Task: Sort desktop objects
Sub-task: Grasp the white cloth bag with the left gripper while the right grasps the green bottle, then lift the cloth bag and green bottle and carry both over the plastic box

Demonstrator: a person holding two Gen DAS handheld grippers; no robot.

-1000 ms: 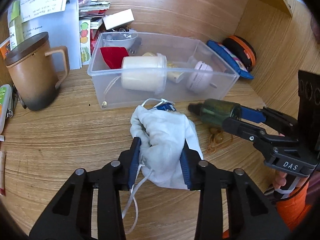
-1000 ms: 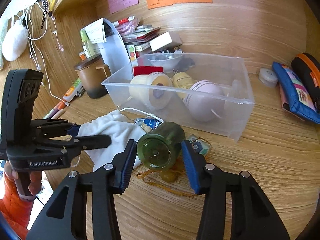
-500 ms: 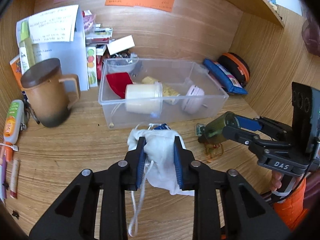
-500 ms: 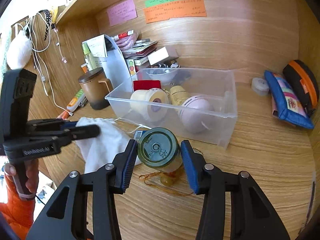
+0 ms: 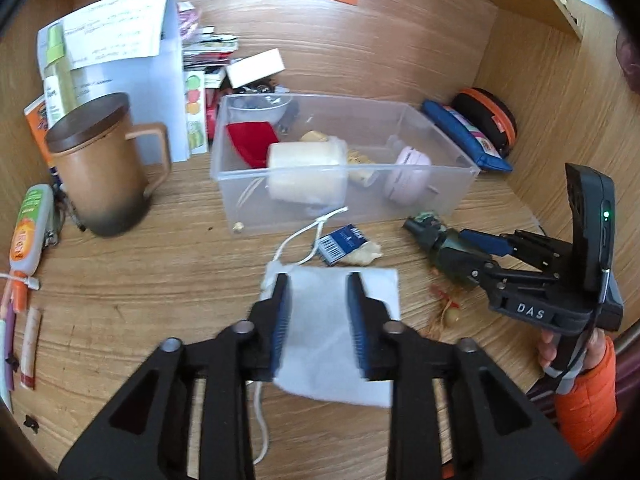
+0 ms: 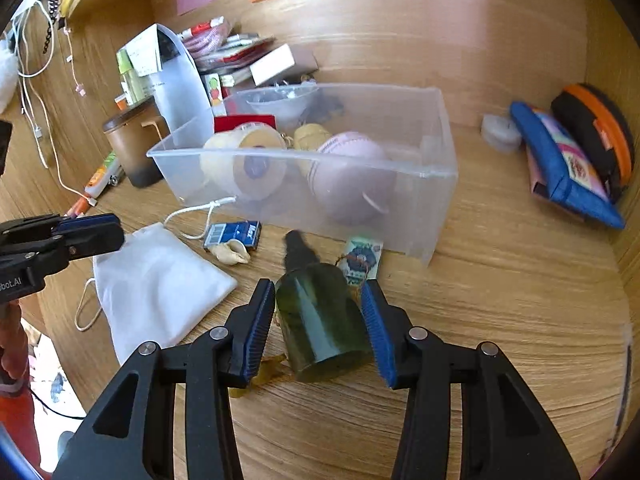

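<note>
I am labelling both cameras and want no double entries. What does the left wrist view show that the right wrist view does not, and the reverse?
Only the left wrist view: the person's right hand and the black handle with its green light.
Only the right wrist view: the white cables on the side wall and a small white round box beside the blue case.
Both: the clear box, the white pouch, the brown mug, the blue case, and the green bottle in the right claw.
</note>
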